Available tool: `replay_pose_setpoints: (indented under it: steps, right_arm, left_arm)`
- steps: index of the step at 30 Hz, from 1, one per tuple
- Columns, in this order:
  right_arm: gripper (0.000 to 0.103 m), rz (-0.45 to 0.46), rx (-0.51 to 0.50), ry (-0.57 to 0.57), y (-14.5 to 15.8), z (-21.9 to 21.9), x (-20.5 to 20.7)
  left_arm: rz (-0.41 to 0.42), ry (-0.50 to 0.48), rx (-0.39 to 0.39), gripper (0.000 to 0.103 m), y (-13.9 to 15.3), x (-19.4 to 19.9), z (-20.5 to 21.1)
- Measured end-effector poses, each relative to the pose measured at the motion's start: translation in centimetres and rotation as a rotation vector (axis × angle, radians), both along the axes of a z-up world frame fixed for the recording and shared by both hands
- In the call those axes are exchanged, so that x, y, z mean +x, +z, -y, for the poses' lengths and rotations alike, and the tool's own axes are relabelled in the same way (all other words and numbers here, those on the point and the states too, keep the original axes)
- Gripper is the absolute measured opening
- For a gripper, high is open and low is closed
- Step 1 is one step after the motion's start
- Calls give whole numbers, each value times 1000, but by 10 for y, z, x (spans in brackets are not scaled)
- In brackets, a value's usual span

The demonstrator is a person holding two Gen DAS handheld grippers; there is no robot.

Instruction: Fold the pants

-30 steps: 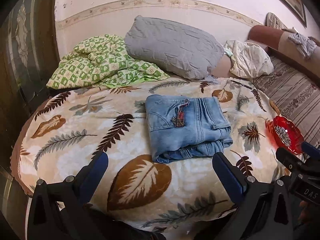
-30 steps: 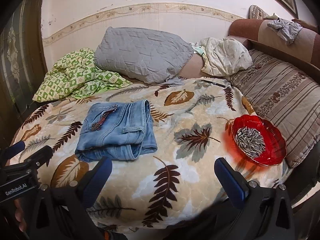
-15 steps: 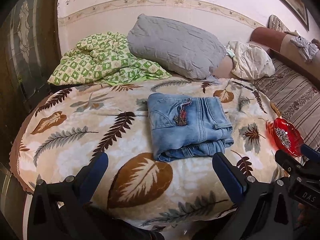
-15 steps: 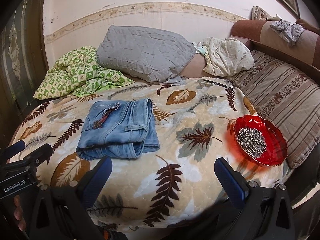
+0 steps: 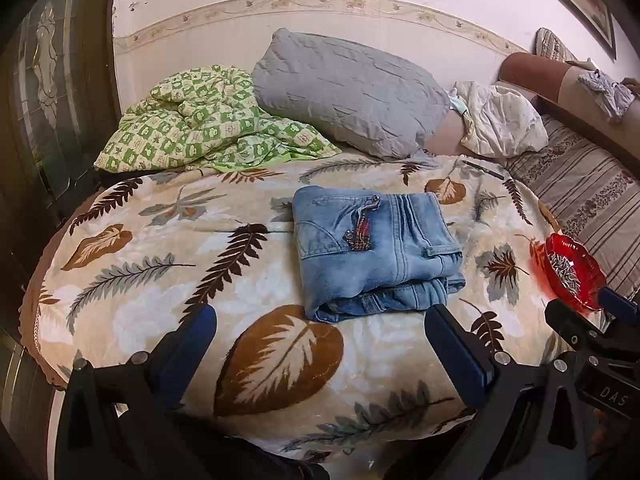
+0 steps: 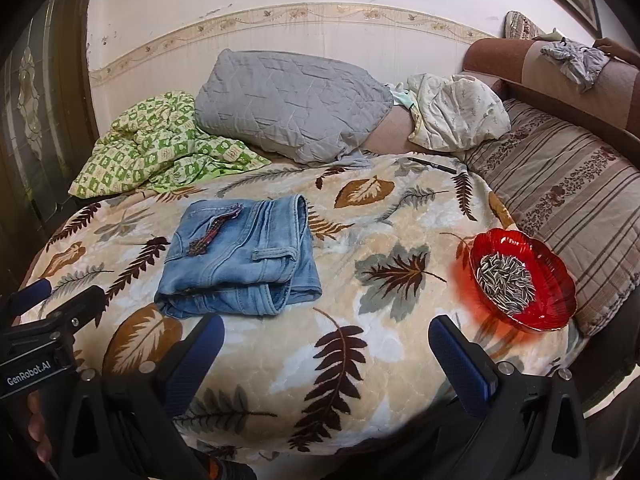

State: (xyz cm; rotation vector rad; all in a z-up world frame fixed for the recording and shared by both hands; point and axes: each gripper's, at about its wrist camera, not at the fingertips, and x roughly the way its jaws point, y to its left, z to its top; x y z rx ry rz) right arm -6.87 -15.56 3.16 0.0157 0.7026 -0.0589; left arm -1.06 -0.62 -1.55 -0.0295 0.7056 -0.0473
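The light blue jeans (image 5: 374,250) lie folded into a compact stack on the leaf-patterned blanket (image 5: 160,272), a dark embroidered patch on top. They also show in the right wrist view (image 6: 240,260), left of centre. My left gripper (image 5: 320,320) is open and empty, hovering just short of the stack's near edge. My right gripper (image 6: 326,330) is open and empty, above the blanket to the right of the jeans. Each gripper shows at the edge of the other's view.
A red glass dish of sunflower seeds (image 6: 520,280) sits on the blanket's right side. A grey pillow (image 6: 288,104), green checked quilt (image 6: 160,152) and white bundle (image 6: 456,112) lie at the back. A striped cushion (image 6: 568,200) is right. A pen (image 6: 434,165) lies near the pillow.
Both grippers have drawn back slightly from the bed; the jeans and dish look a little farther away. The jeans have not moved. Both grippers stay open.
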Motion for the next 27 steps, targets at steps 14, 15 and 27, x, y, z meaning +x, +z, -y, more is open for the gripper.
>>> replay_pose_setpoints:
  steps: [14,15,27]
  right_arm:
    - [103,-2,0,0,0,0,0]
    - [103,-3,0,0,-1,0,0]
    - [103,-3,0,1,-1,0,0]
  left_arm:
    - [0,-4,3,103,0,0,0]
    - [-1,-3,0,103,1,0,0]
    - [-1,-14,-2,103,1,0,0]
